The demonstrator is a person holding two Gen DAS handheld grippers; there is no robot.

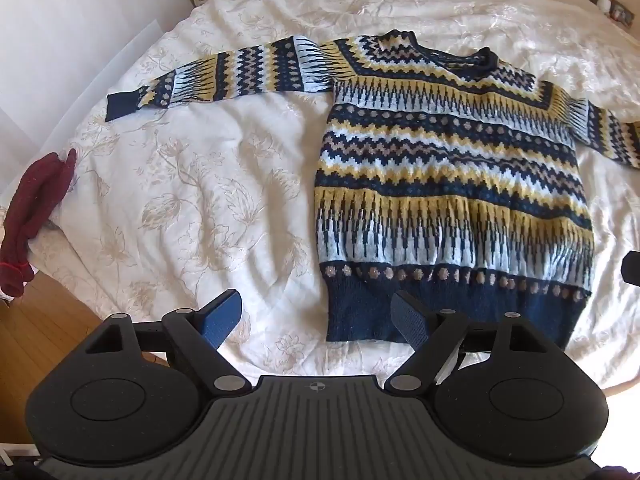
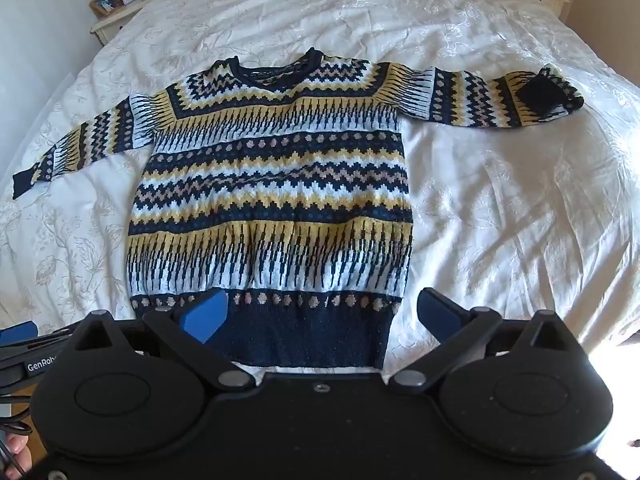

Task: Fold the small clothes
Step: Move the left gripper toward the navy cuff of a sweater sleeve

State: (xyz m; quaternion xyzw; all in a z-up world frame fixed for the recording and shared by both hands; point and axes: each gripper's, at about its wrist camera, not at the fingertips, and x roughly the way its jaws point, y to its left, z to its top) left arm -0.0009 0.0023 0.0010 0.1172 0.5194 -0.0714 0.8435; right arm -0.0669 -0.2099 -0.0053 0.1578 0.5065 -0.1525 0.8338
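Left gripper (image 1: 316, 316) and right gripper (image 2: 320, 316) held spread, empty, above bed's (image 2: 500, 208) near edge. Patterned sweater (image 2: 272, 184) laid flat mid-bed; judged soft, thick, limp; best pinched at navy hem (image 2: 304, 336) corners. Right cuff (image 2: 540, 98) seen doubled back.

Sweater (image 1: 452, 184) sleeve cut off at right edge

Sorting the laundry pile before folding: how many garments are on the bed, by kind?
Sweater: 1, patterned navy, yellow and white, lying flat
Dark red garment: 1, at the bed's edge, kind unclear
Total: 2
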